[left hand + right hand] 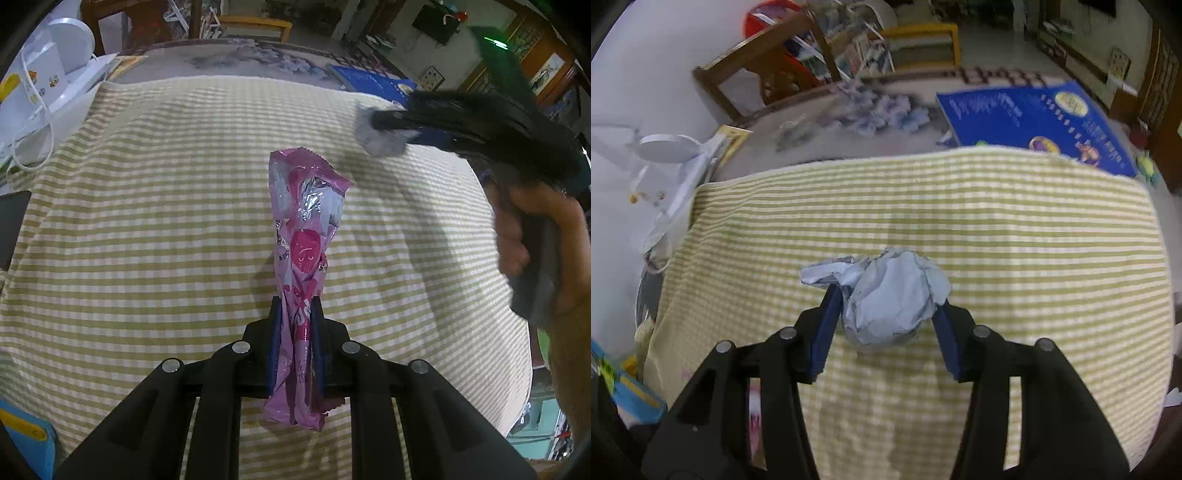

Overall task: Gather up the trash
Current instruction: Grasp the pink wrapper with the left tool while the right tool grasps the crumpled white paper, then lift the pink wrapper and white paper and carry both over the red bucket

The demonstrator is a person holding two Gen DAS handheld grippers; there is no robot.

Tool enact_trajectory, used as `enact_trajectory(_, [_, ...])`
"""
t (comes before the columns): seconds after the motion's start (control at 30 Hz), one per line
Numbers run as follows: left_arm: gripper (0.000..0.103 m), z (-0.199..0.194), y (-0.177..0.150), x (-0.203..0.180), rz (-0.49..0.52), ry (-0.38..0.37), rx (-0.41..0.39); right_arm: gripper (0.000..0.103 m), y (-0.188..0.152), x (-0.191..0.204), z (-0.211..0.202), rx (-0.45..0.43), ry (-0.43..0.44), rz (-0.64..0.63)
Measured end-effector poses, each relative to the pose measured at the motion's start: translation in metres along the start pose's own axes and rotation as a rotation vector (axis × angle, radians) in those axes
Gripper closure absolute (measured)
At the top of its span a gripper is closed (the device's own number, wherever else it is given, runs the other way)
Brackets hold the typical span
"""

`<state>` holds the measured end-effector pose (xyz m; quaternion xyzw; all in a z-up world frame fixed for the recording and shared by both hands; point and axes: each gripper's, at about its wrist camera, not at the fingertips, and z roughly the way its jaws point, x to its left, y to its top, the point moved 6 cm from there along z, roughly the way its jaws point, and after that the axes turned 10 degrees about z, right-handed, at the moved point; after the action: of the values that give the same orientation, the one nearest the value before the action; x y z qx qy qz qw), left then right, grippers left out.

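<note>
Lengthwise, pink wrapper (306, 266) clamped in left claw (297, 314), pointing away; crumpled paper ball (892, 299) pinched between right claw (884, 314) pads.

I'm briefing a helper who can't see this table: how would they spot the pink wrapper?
Find the green-and-white checked cloth covering the table. Near its middle, the left gripper pinches a long, crinkled foil wrapper. It is glossy pink with a heart print, unlike the dull grey-white paper ball between the right gripper's fingers.

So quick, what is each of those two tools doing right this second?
Left tool: closed on the pink wrapper, holding it up.
Right tool: closed around the crumpled paper ball, pads touching its sides.
</note>
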<state>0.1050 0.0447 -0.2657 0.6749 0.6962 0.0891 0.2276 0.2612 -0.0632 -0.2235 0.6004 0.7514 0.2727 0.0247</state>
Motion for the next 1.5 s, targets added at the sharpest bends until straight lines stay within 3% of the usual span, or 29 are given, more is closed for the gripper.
enact_trajectory(0.23, [0.090,-0.028,0.000,-0.024,0.033,-0.016,-0.059,0.055,-0.064,-0.015,-0.078,-0.041,-0.006,-0.014])
enact_trajectory(0.53, [0.090,-0.053,0.018,-0.075,0.119,-0.039,-0.125,0.055,-0.131,-0.051,-0.146,-0.118,-0.056,0.132])
enact_trajectory(0.97, [0.090,-0.085,0.029,-0.162,0.299,-0.095,-0.195,0.055,-0.149,-0.087,-0.216,-0.281,-0.112,0.224])
enact_trajectory(1.5, [0.090,-0.089,0.022,-0.203,0.330,-0.100,-0.201,0.055,-0.161,-0.124,-0.243,-0.315,-0.130,0.250])
